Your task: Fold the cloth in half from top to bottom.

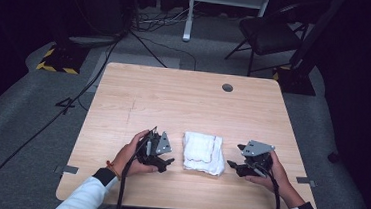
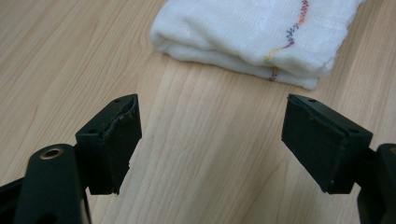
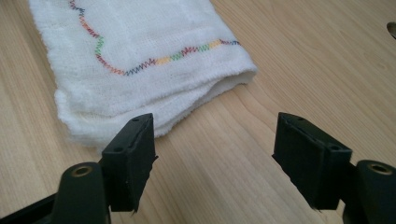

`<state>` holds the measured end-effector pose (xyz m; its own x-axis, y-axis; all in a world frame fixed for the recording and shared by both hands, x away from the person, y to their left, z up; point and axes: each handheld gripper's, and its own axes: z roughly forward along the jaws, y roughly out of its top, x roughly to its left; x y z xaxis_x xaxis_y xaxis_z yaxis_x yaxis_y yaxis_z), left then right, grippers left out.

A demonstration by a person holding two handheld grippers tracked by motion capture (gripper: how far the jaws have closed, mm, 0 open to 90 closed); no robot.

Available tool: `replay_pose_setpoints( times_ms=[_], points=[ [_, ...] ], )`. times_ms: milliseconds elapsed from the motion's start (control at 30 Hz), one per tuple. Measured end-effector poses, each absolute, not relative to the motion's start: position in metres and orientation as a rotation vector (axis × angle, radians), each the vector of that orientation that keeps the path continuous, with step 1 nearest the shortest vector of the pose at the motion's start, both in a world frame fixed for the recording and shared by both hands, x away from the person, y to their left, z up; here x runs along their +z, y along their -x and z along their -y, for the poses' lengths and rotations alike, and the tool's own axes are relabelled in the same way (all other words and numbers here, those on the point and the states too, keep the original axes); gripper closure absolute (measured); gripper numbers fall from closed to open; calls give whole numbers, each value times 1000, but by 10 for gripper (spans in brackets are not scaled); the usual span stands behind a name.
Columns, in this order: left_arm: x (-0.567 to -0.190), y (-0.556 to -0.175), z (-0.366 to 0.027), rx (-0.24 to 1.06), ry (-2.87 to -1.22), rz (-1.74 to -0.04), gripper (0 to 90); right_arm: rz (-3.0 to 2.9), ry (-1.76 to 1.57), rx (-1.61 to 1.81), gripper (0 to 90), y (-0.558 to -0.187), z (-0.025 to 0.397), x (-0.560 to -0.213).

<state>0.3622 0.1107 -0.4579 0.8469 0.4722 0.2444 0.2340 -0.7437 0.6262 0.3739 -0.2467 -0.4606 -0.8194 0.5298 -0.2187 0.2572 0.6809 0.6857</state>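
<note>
A folded white cloth [image 1: 202, 152] lies flat on the bench [image 1: 183, 104], toward the person's edge of it, and everything else is best placed from that cloth. The left tool [image 1: 161, 161] sits just to the cloth's left and the right tool [image 1: 235, 166] just to its right, each apart from the fabric and pointing inward at it. Both are spread wide with nothing between the jaws. That flanking, mirror-image hold looks like a ready stance: from here each tool could slide in to catch one side of the cloth, so my reading is that the grasp has not begun.

The high view gives the layout: the cloth centred between the two hands, a small dark round hole [image 1: 227, 88] in the bench well beyond the cloth, and a chair [image 1: 269, 33] on the floor farther off. It does not resolve the fabric's detail.

The left gripper view shows that the cloth [image 2: 254, 32] is several layers thick, with stacked folds along the near edge and a line of multicoloured stitching [image 2: 292, 35] running down to it. The right gripper view shows the stitching [image 3: 154, 58] as a wandering zigzag across the top face, and the near corner of the cloth [image 3: 140, 56] lying close behind that tool's left jaw, with layered edges slightly parted there.
</note>
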Motion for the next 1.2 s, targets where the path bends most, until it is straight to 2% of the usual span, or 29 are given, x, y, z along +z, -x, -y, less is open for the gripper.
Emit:
replay_pose_setpoints(
  times_ms=[567,1200],
  points=[
    [-463,-348,-153,616,-2446,-624,201,-2433,-715,845,278,-364,289,-465],
    [-481,-335,-199,565,-2374,-807,173,-2354,-966,828,269,-351,358,-481]
  ],
)
